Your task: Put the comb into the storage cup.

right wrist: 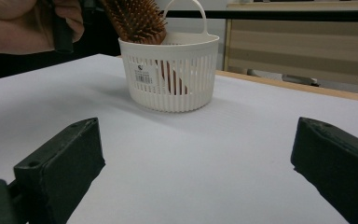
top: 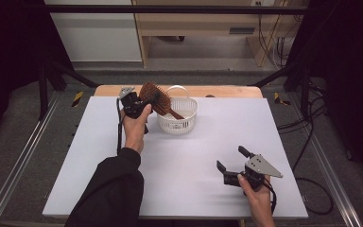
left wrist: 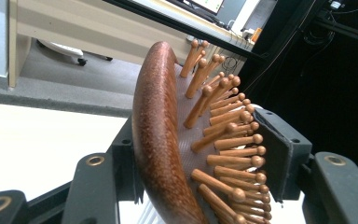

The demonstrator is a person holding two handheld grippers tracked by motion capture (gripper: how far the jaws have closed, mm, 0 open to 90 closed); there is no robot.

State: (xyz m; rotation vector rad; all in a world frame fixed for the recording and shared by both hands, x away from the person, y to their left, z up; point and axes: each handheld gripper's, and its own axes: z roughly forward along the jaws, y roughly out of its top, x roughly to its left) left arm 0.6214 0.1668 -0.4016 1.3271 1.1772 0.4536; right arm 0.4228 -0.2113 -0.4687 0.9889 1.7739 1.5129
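My left hand-held gripper (top: 139, 105) pinched the wooden hairbrush (top: 155, 98) by its head, long axis tilted with the handle down inside the white basket (top: 185, 124); my right hand-held gripper (top: 230, 159) rested spread, well apart on the tabletop (top: 179, 179).

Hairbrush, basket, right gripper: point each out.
hairbrush (left wrist: 161, 140), left gripper view, on its wooden back.
basket (right wrist: 177, 79), right gripper view, on the slatted front wall.
right gripper (top: 230, 160), high view, midway between its open fingers.
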